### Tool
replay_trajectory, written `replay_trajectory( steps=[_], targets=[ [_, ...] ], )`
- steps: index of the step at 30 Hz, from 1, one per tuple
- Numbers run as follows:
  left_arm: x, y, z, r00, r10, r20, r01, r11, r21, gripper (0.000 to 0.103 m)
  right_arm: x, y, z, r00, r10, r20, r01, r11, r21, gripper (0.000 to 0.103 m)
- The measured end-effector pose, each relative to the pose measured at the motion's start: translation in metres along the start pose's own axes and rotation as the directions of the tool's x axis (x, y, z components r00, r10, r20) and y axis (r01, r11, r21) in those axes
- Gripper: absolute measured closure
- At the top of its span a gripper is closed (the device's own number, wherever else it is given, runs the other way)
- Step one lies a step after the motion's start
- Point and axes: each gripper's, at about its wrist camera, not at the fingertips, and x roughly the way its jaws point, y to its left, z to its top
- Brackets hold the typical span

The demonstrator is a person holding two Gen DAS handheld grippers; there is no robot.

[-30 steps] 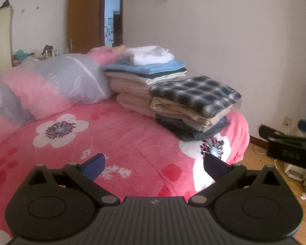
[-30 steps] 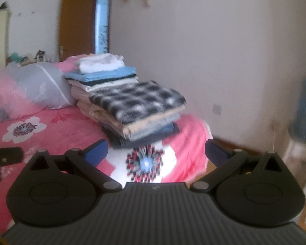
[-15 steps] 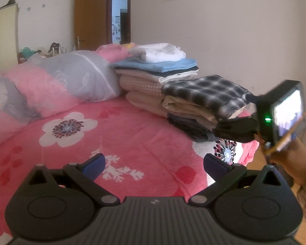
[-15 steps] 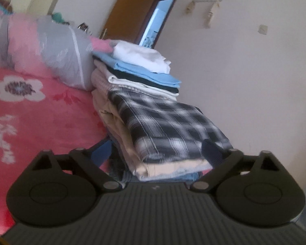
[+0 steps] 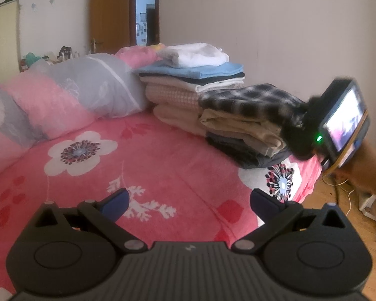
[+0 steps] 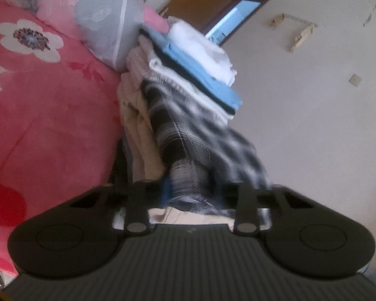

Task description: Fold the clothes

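Observation:
A black-and-white plaid shirt (image 5: 248, 100) lies folded on top of the nearer pile of clothes at the bed's right edge. My right gripper (image 6: 195, 188) is rolled on its side at the pile's near end. Its jaws are closing, and the plaid shirt's (image 6: 188, 130) near edge is pinched between them. In the left wrist view the right gripper (image 5: 292, 125) reaches into that shirt from the right, its fingertips buried in the cloth. My left gripper (image 5: 188, 200) hovers open over the pink flowered bedspread (image 5: 163, 155) with nothing between its fingers.
A taller pile of folded clothes (image 5: 195, 75), white and blue on top, stands behind the plaid one, against the wall. Pink and grey pillows (image 5: 75, 95) line the bed's far left. A hand (image 5: 363, 168) holds the right gripper over the wooden floor (image 5: 338, 220), where cables lie.
The right gripper swung in to the nearer pile, rolled onto its side, and its wide jaws closed on the plaid shirt's edge. The left gripper stayed open and barely shifted.

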Motion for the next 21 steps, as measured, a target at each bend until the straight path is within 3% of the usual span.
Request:
replay_trajectory(
  steps=[5,13,16,21],
  targets=[
    [0.004,0.002,0.000,1.000,-0.006,-0.008,0.006,1.000,-0.001,0.000,-0.006,-0.020,0.010,0.997,-0.058,0.047,0.060,0.997,-0.050,0.088],
    [0.007,0.001,0.000,1.000,-0.010,-0.020,0.010,1.000,0.005,0.000,-0.004,0.012,-0.016,0.998,-0.043,0.045,0.053,0.968,-0.246,0.089],
    [0.005,-0.001,0.000,1.000,-0.013,-0.018,0.013,1.000,0.006,0.000,-0.008,0.007,-0.010,0.998,-0.044,0.052,0.054,0.976,-0.210,0.089],
    [0.004,-0.003,-0.001,1.000,-0.014,-0.015,0.014,1.000,0.007,0.000,-0.007,0.027,-0.034,0.999,-0.031,0.014,0.033,0.969,-0.243,0.078]
  ],
)
